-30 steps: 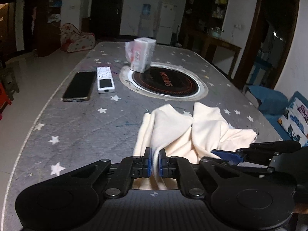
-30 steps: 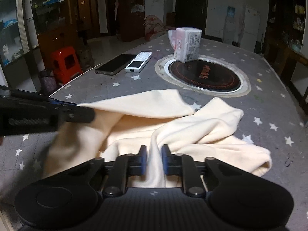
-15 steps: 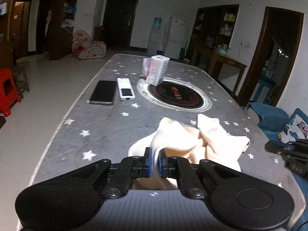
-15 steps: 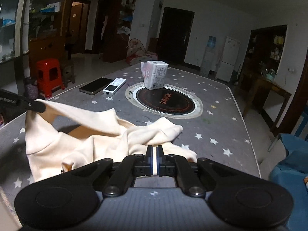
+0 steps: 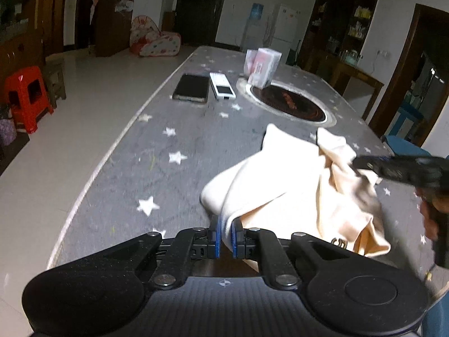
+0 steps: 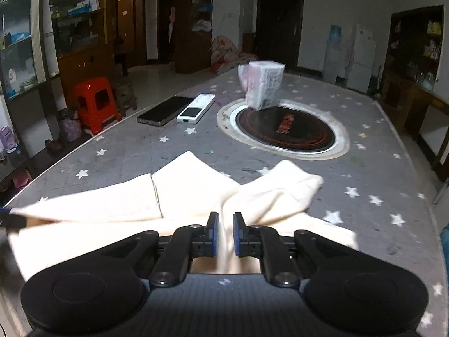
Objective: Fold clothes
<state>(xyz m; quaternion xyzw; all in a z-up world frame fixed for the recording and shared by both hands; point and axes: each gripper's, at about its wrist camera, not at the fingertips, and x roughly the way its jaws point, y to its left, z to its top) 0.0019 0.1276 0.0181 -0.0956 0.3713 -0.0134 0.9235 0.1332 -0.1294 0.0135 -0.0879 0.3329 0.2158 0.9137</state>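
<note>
Black grippers (image 5: 226, 236), blue-padded jaws, silver screws.

My black tongs carry blue pads (image 5: 215, 236). The cloth (image 6: 196, 193) is plain cream. Under it the table (image 6: 378, 168) is grey with white stars. Beyond the cloth: a black phone (image 6: 164, 111), white remote (image 6: 196, 108), and a red stool (image 6: 95, 101) beside the table.

one garment (image 6: 196, 196), one phone (image 6: 164, 111), one remote (image 6: 196, 108)
</note>
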